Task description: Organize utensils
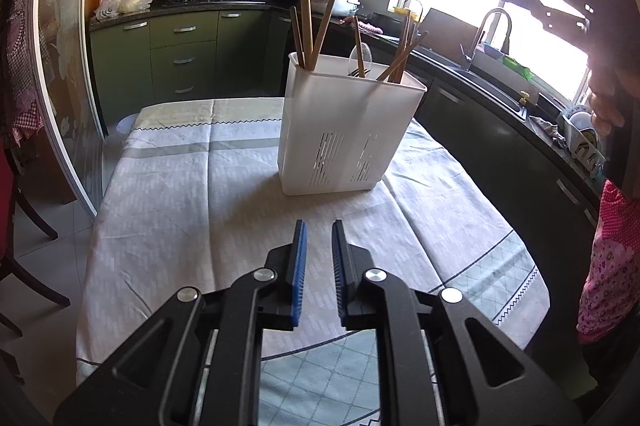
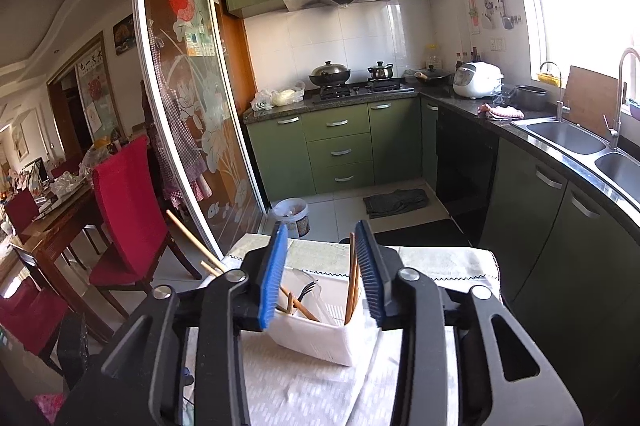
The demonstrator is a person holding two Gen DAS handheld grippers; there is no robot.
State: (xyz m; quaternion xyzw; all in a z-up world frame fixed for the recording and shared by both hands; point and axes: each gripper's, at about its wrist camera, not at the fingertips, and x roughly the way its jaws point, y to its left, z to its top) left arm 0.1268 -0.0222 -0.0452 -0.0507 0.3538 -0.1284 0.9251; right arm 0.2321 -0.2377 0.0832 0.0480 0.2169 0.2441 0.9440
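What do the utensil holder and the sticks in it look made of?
Utensil holder: looks like matte white plastic, with moulded smooth walls and slotted drain vents low on its side. Chopsticks: probably wood or bamboo, brown and dull, with no shine; the grain is too small to tell.

My left camera looks forward and down along my left tongs [image 1: 319,238] across the bench [image 1: 192,194], with the white utensil holder [image 1: 348,130] a little ahead. My right camera sits above that same holder [image 2: 320,338], close over it, facing the stove wall. Both views share holder, bench and kitchen cabinets [image 1: 184,58].
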